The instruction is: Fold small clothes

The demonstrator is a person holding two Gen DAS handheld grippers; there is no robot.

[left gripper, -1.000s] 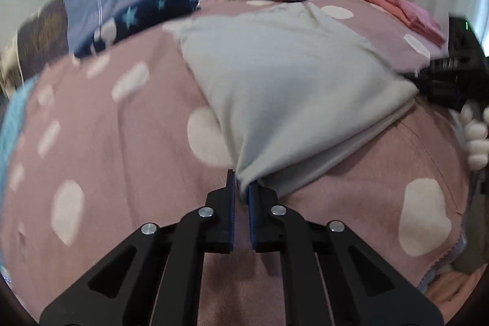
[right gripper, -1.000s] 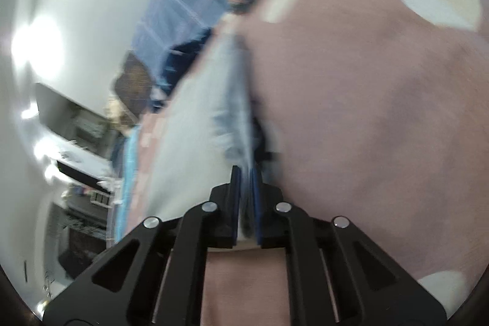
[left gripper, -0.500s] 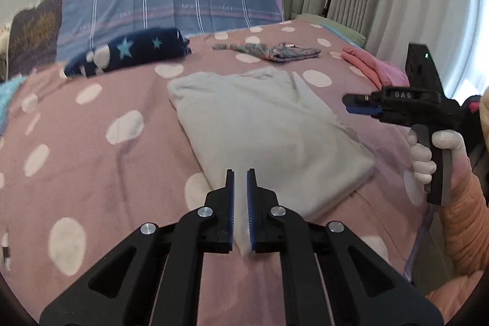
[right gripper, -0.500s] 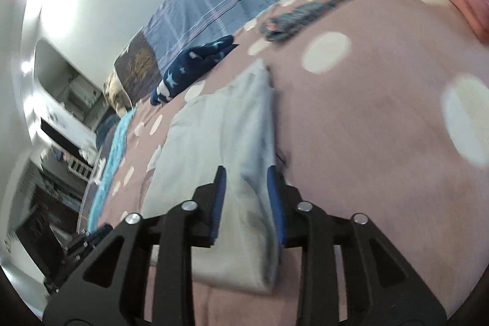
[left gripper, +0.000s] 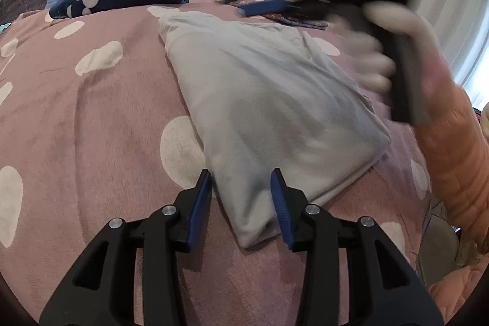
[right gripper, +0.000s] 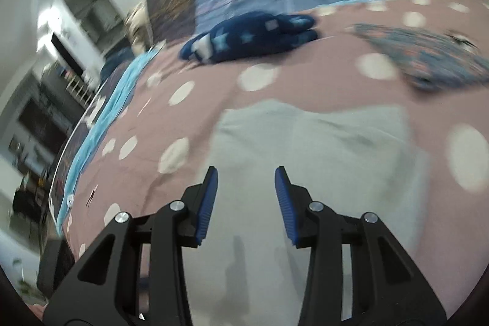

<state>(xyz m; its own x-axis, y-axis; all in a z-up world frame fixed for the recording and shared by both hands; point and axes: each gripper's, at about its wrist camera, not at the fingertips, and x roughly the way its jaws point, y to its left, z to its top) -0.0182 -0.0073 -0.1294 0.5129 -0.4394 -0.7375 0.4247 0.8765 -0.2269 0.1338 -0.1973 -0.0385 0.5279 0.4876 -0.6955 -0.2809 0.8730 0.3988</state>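
Your left gripper (left gripper: 241, 197) hangs wide open over the near corner of the folded grey garment (left gripper: 269, 100) on the polka-dot bed (left gripper: 91, 118); your right gripper (right gripper: 246, 197) (blurred) is also open above it. Pinch all layers squarely before the next fold.

Left black two-finger gripper with blue ribbed pads (left gripper: 241, 197): jaws spread wide, nothing between them gripped, pointed forward and downward. Right black two-finger gripper with blue ribbed pads (right gripper: 246, 197): jaws likewise spread wide, empty. In the left wrist view, the right hand in a white glove (left gripper: 379, 63) grasps its handle, motion-blurred; orange quilted sleeve (left gripper: 455, 155) covers the forearm.
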